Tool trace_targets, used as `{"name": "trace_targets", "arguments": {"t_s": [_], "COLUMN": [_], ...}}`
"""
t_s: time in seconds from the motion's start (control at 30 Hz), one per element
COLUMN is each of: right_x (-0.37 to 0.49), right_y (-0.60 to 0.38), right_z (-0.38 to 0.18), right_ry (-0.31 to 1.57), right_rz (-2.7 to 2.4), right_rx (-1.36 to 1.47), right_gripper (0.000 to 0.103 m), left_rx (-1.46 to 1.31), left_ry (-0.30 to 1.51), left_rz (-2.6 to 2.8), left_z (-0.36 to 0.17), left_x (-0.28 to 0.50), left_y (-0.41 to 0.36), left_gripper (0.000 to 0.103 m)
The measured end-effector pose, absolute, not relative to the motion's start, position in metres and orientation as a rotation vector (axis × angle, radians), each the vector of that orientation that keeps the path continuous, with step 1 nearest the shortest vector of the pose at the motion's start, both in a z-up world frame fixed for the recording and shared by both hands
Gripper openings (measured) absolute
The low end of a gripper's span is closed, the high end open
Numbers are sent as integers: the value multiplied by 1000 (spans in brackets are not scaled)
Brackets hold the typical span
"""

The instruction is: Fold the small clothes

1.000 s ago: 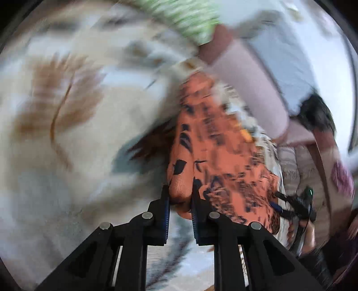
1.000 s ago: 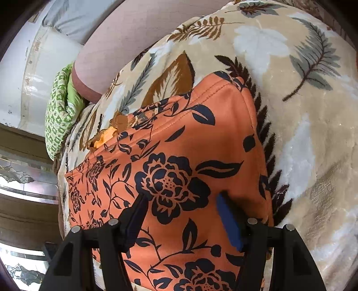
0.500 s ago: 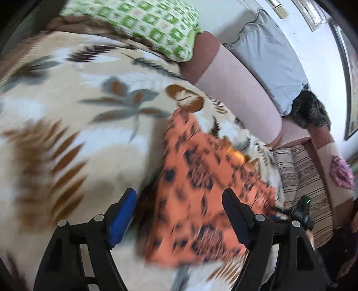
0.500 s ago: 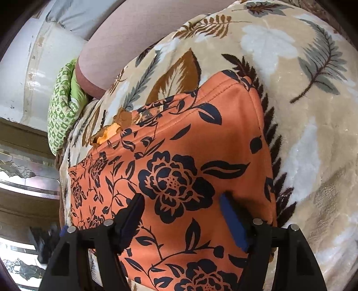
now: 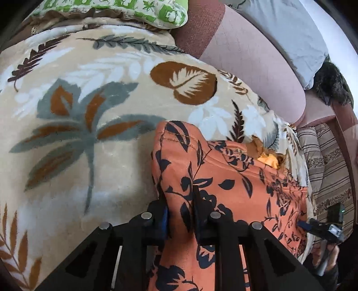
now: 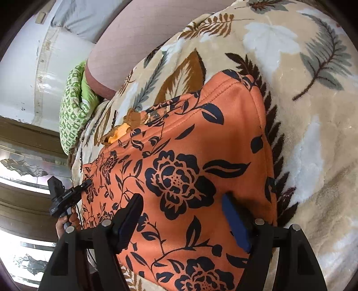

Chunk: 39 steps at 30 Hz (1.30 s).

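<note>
A: Garment (image 6: 201, 161), orange with black flowers, lay on the leaf-print blanket (image 6: 313, 134), already doubled over by the look of it. Left hand-held gripper (image 5: 180, 215) was closing, its jaws pinching a raised fold at the cloth's near edge. Right hand-held gripper (image 6: 182, 215) hovered released over the middle, gripping nothing.

B: Risks?

A: Thin pinch. My guess: if the bite caught only the top layer, lifting would peel the fold apart. Plush blanket might drag the lower layer and bunch it. Right one pinned nothing, so the whole piece could slide.

B: Surroundings?

A: Blanket covered a pink sofa (image 5: 252, 67). Green patterned pillow (image 5: 138, 9) at the far end, grey cushion (image 5: 288, 33) on the backrest, white wall (image 6: 26, 67) beyond. Striped fabric (image 5: 324, 170) beside the blanket edge.
</note>
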State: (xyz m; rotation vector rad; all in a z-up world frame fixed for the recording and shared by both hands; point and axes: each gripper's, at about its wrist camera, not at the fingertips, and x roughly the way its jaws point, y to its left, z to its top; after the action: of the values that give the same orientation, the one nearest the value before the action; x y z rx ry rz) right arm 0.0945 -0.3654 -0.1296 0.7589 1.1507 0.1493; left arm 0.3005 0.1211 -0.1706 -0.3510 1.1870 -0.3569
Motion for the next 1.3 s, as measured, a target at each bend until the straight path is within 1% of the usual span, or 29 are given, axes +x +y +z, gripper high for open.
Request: {"name": "trace_targets", "arguments": {"t_s": [0.13, 0.2, 0.3, 0.4, 0.43, 0.47, 0.53, 0.57, 0.6, 0.67, 0.73, 0.77, 0.87, 0.9, 0.93, 0.97, 1.0, 1.03, 1.07, 1.13, 1.17, 1.23, 1.3], "right_x": [102, 115, 140, 161, 163, 157, 148, 145, 144, 138, 130, 123, 108, 105, 104, 105, 106, 106, 104, 113, 119, 139, 160], "right_y": [-370, -381, -391, -406, -424, -449, -458, -452, -442, -428, -413, -401, -371, -366, -365, -372, -389, -400, -407, -388, -376, -343, -304], "right_z": [-92, -85, -98, -118, -132, -147, -147, -138, -127, -109, -94, -89, -91, -96, -104, -119, -136, -140, -133, -95, -85, -76, -79], "right_ry": [1055, 1026, 1028, 1026, 1048, 1031, 970, 967, 978, 969, 949, 958, 1011, 1028, 1052, 1098, 1126, 1108, 1083, 1030, 1032, 1094, 1151], "right_rz": [89, 113, 268, 181, 50, -56, -37, -41, -37, -42, 15, 66, 200, 216, 207, 151, 97, 67, 20, 53, 110, 286, 452], "right_rx": [613, 655, 867, 833, 858, 961, 1032, 969, 875, 773, 744, 749, 739, 723, 706, 704, 788, 884, 950, 802, 768, 761, 761], "right_gripper": [76, 76, 76, 76, 76, 72, 71, 72, 72, 72, 73, 73, 78, 78, 78, 78, 74, 74, 76, 78, 78, 81, 81], "left_rx": [-320, -324, -328, -336, -331, -320, -249, -218, -199, -214, -217, -213, -180, -172, -162, -153, -136, -112, -82, -62, -71, -87, -103], "left_ry": [1185, 1183, 1181, 1171, 1167, 1156, 1087, 1062, 1034, 980, 960, 953, 926, 924, 930, 943, 969, 994, 1019, 1038, 1025, 1011, 1007], "left_rz": [-353, -354, -352, -346, -335, -320, -283, -268, -253, -261, -277, -289, -337, -341, -342, -336, -326, -310, -285, -262, -261, -254, -250], "left_z": [-171, -171, -170, -168, -165, -161, -144, -137, -128, -112, -102, -98, -93, -94, -99, -104, -112, -122, -131, -141, -142, -142, -143], "left_x": [302, 301, 300, 299, 297, 295, 285, 280, 274, 258, 243, 232, 197, 191, 184, 180, 177, 175, 173, 166, 162, 160, 158], "left_y": [117, 118, 118, 118, 119, 119, 120, 120, 121, 122, 120, 117, 103, 97, 91, 87, 83, 79, 77, 77, 79, 81, 82], "left_gripper": [19, 19, 22, 23, 26, 28, 38, 41, 47, 50, 54, 55, 58, 63, 66, 66, 66, 66, 66, 66, 66, 66, 66]}}
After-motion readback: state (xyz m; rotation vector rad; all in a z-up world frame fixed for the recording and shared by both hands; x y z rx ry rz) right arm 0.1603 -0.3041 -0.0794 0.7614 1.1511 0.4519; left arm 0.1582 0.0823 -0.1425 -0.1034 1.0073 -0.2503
